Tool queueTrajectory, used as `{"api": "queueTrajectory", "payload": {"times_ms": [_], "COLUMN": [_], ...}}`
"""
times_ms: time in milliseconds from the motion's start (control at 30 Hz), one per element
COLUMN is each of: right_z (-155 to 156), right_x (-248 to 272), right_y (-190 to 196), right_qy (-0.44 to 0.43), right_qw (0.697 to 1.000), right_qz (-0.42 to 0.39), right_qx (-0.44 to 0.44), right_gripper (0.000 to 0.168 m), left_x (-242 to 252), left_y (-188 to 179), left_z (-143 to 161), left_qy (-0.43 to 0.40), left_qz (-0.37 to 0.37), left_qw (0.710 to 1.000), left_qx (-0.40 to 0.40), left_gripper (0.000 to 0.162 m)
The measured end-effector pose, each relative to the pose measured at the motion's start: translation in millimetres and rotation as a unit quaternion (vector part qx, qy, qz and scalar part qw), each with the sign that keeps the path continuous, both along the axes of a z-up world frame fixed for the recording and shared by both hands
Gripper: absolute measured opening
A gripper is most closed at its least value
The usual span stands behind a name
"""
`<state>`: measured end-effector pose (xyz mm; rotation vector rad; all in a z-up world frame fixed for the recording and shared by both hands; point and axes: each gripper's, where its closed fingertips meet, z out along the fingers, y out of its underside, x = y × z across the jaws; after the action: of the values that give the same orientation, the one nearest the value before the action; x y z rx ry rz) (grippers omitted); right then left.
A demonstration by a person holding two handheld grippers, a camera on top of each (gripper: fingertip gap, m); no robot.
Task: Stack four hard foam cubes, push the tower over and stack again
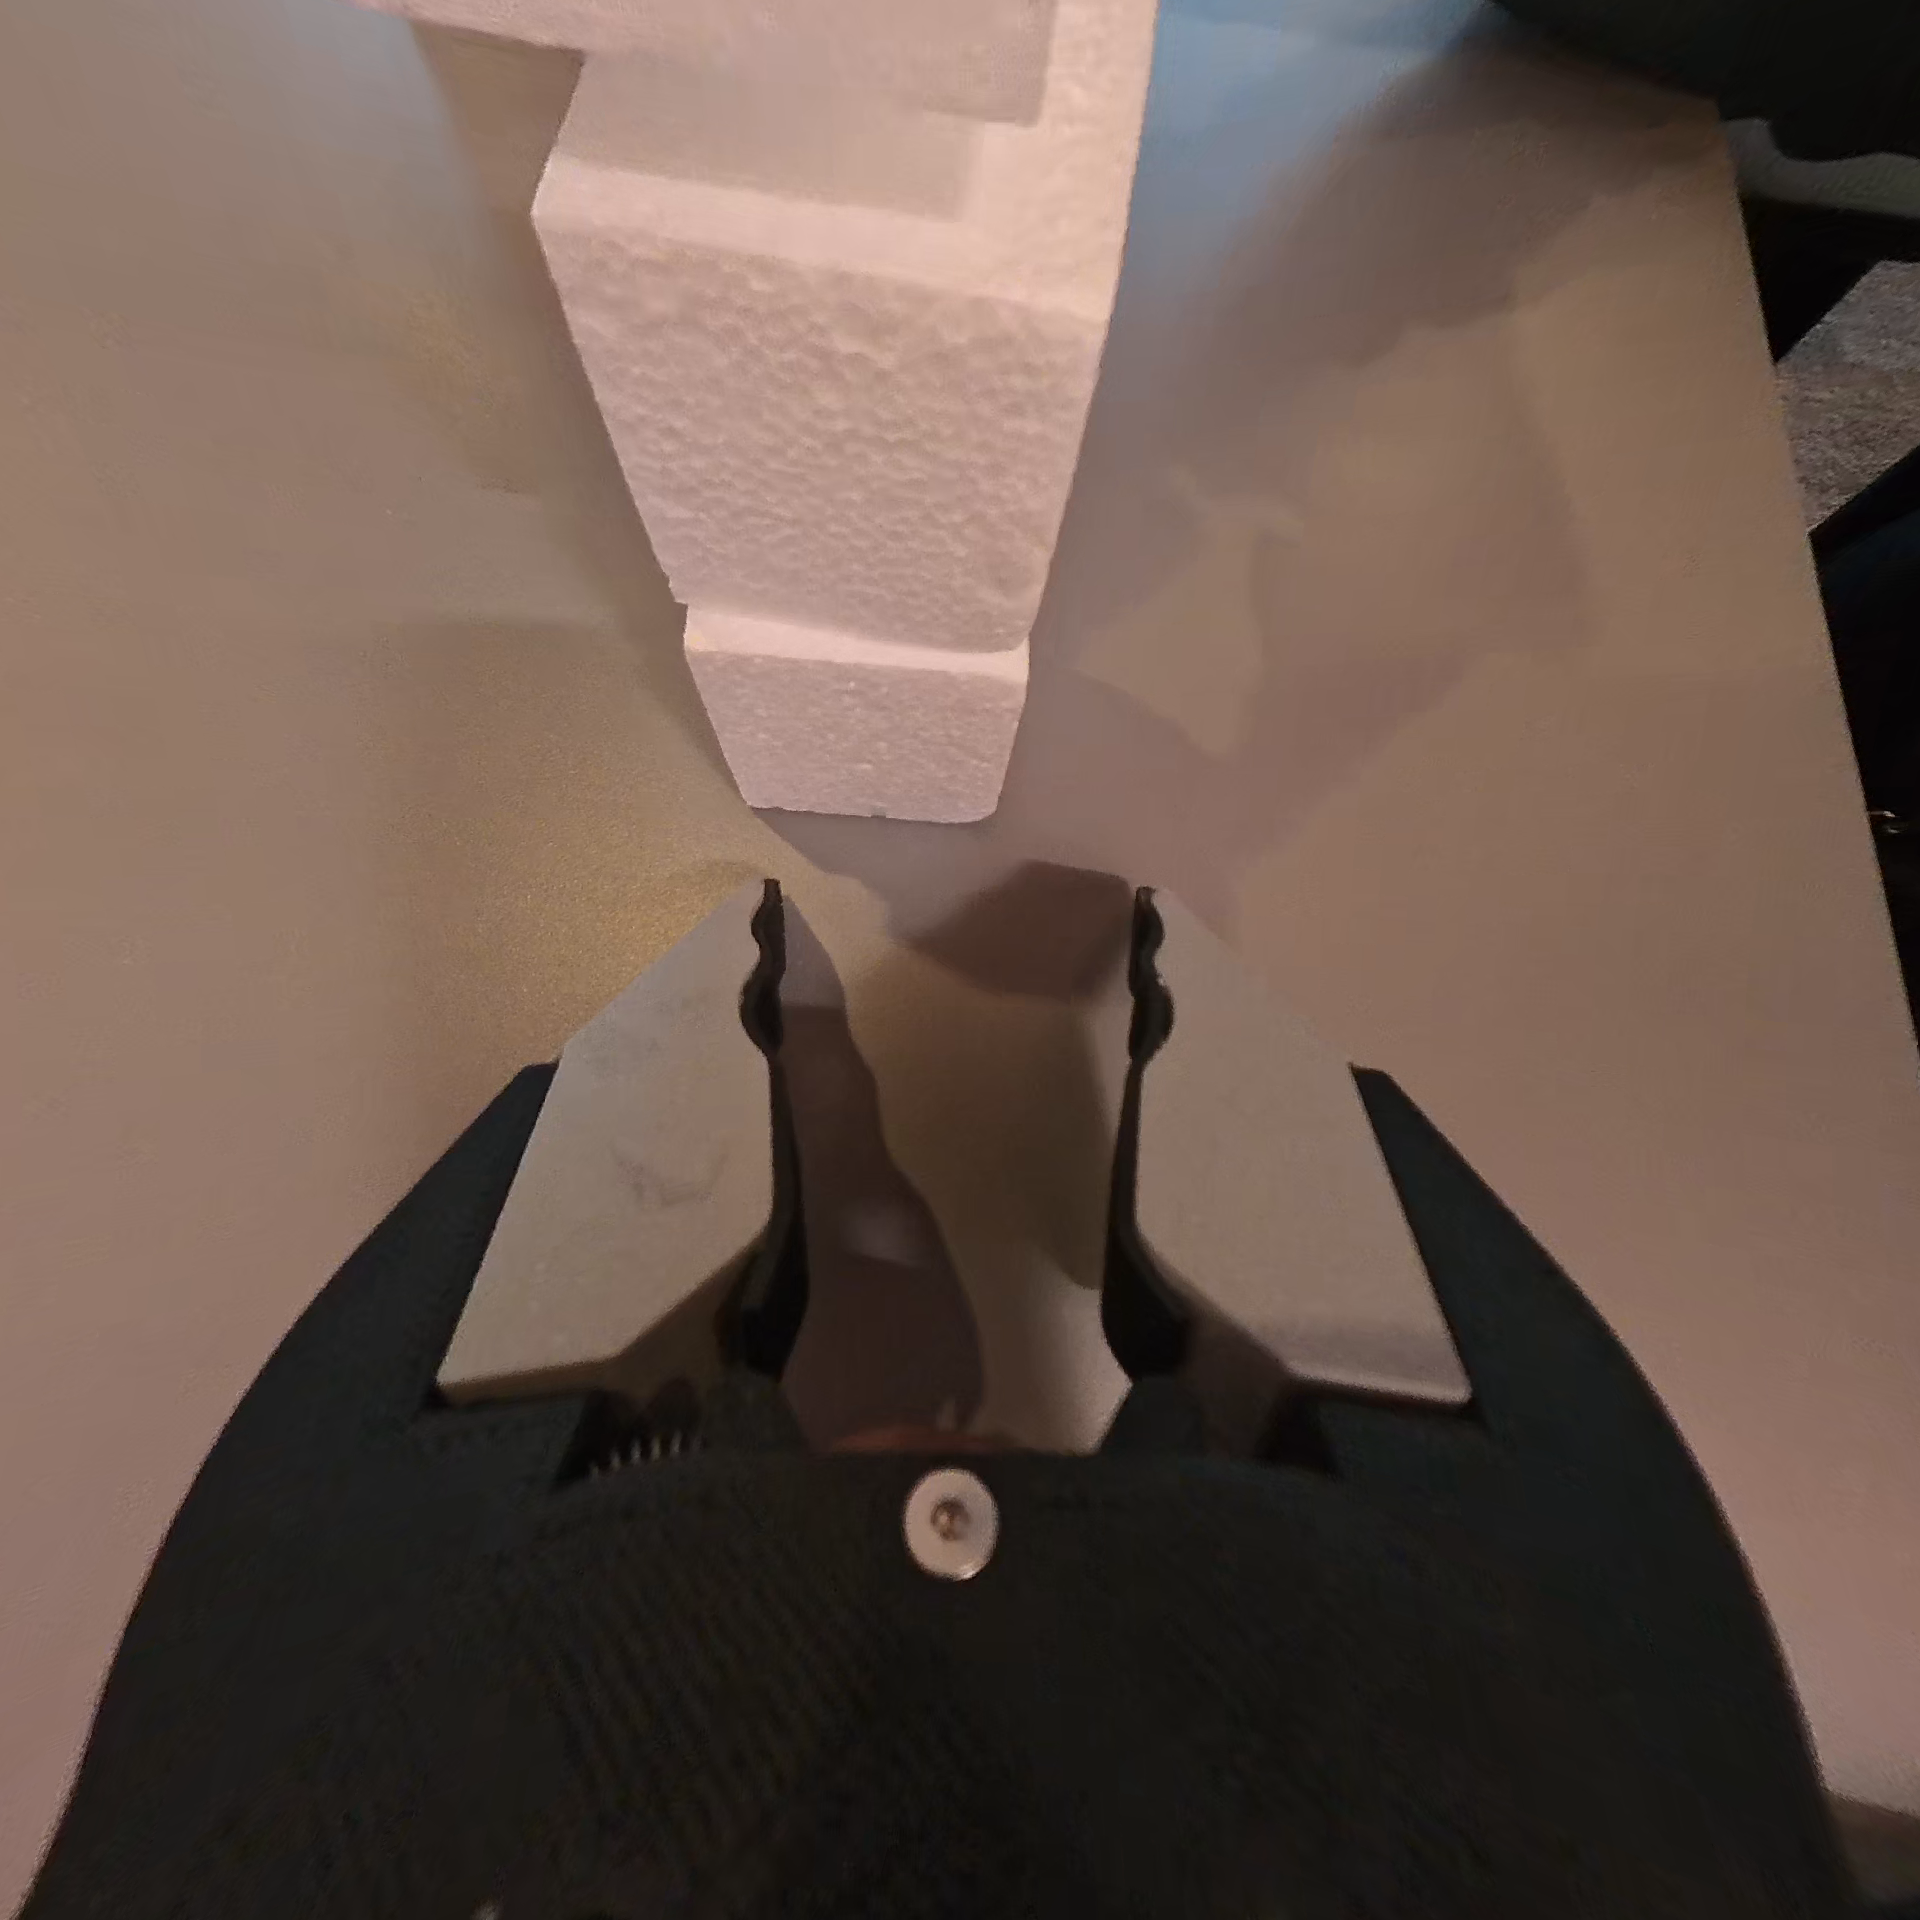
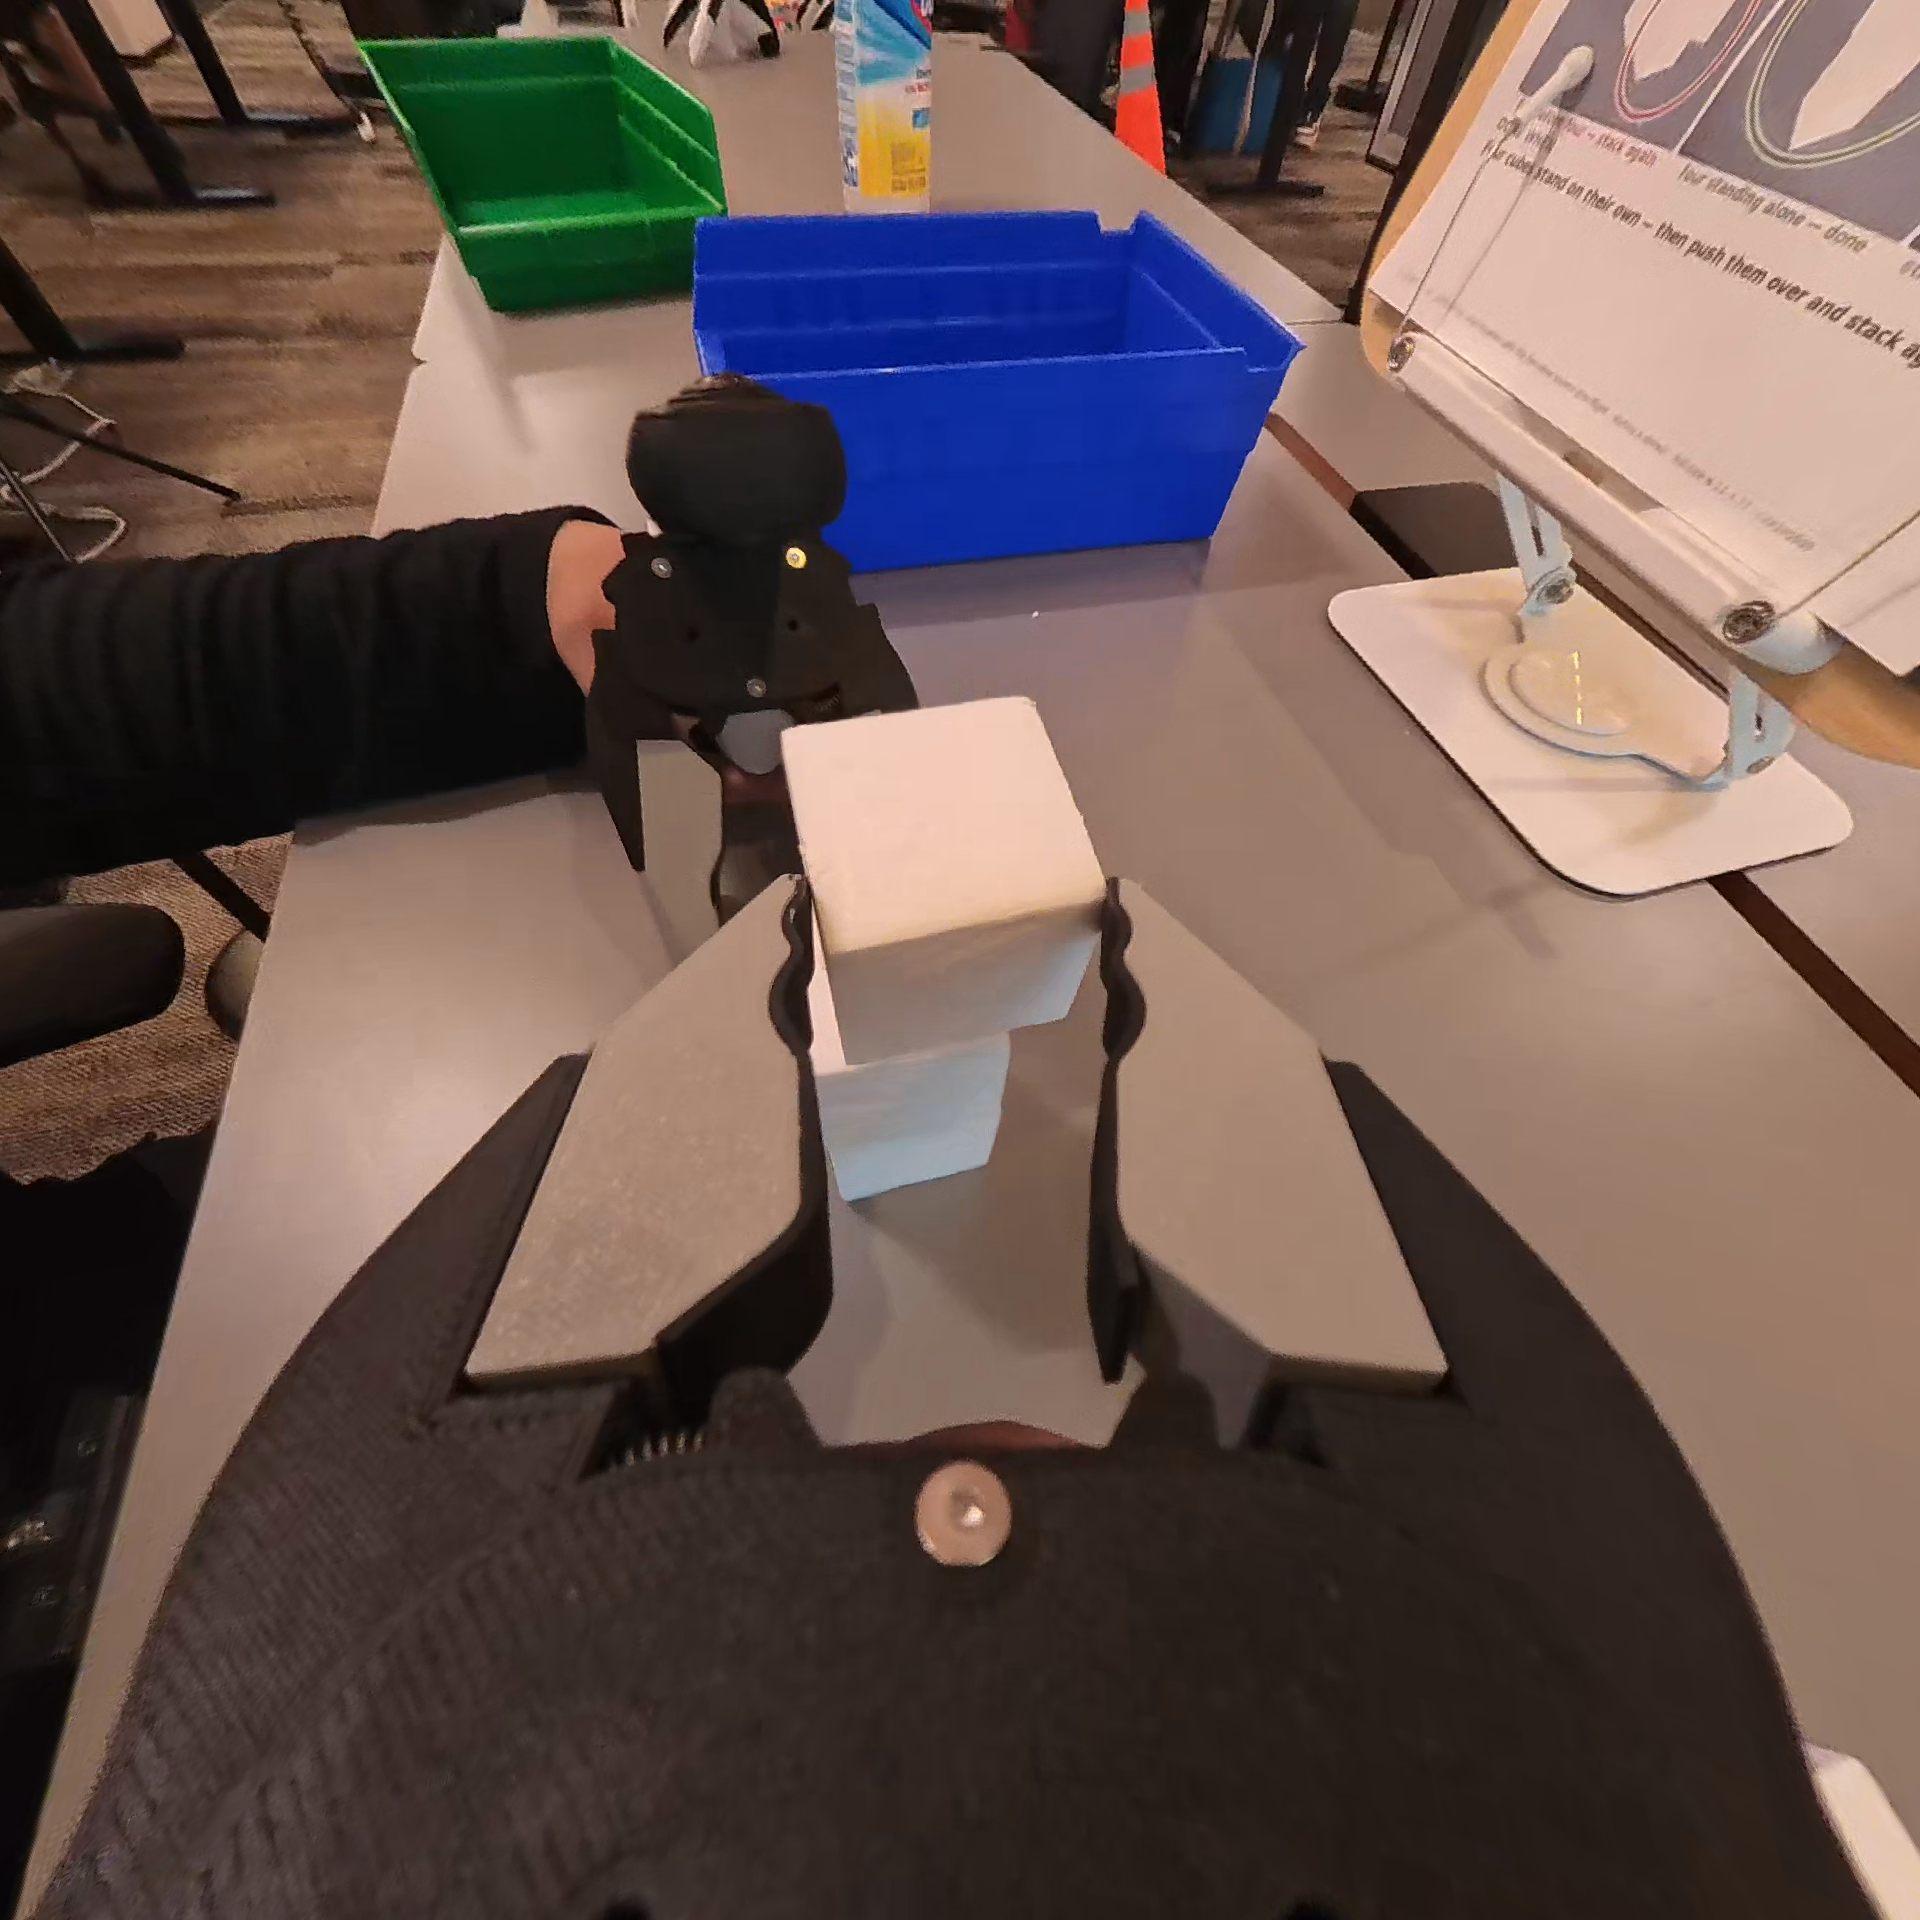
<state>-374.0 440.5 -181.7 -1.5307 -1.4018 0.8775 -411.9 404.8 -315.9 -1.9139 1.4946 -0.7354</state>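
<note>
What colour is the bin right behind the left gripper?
Blue. The bin shows best in the right wrist view, just behind the left gripper.

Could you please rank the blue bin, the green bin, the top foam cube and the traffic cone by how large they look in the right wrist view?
1. blue bin
2. green bin
3. top foam cube, though nearness to the camera enlarges it
4. traffic cone, far off and cut by the frame's edge

1. The white foam cube tower (image 1: pixel 831 416) stands on the grey table (image 2: pixel 1351 1039).
2. The blue plastic bin (image 2: pixel 987 395) sits behind the tower.
3. The green plastic bin (image 2: pixel 551 166) lies behind it, leftward.
4. The white document stand (image 2: pixel 1590 717) is right of the tower.
</note>
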Motion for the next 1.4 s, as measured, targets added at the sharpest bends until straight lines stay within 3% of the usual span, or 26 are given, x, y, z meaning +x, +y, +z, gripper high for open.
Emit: {"api": "queueTrajectory", "payload": {"times_ms": [867,1067,1233,1400], "right_z": [-4.9,23.0,47.4,7.2], "right_x": [-3.1,5.0,55.2,128.3], "right_y": [-7.0,-8.8,34.1,101.0], "right_qy": [-0.012,0.055,0.103,0.034], "right_qw": [1.000,0.998,0.993,0.984], "right_qz": [0.008,0.025,-0.045,-0.167], "right_qx": [0.006,0.018,0.045,0.050], "right_gripper": [0.055,0.066,0.065,0.070], "left_x": [-0.1,-0.1,0.0,-0.1], "left_y": [0.0,-0.4,-0.7,-1.0], "left_z": [-0.3,-0.4,-0.5,-0.7], "left_qy": [0.000,0.000,0.000,0.001], "left_qz": [0.001,0.000,-0.001,-0.001], "left_qw": [1.000,1.000,1.000,1.000], "left_qx": [0.001,0.000,0.001,0.003], "left_gripper": [0.065,0.066,0.066,0.066]}}
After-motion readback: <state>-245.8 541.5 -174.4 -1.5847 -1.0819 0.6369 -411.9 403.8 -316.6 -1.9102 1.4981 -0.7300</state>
